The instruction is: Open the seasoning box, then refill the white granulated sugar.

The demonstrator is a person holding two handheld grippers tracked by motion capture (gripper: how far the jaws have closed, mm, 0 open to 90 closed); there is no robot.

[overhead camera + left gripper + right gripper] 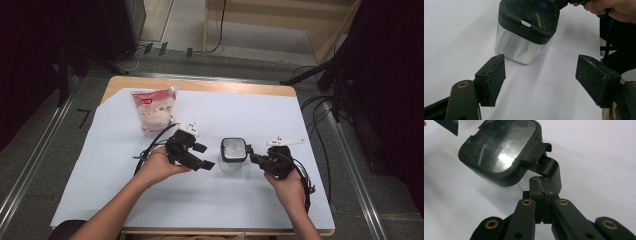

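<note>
A clear square container (233,161) with a black lid (233,149) stands on the white sheet near the table's middle. My left gripper (205,156) is just left of it, open, nothing between its pads; in the left gripper view the left gripper (541,77) faces the container (519,47) from a short way off. My right gripper (252,157) is at the container's right side, shut. In the right gripper view the right gripper (541,181) has its jaws pressed together, tips against the lid's hanging black latch (550,168), below the lid (499,147).
A clear bag of white contents with a red label (154,110) lies at the back left of the white sheet (250,115). The wooden table edge (200,84) shows behind it. Cables (320,120) trail off the right side. Dark stands flank the table.
</note>
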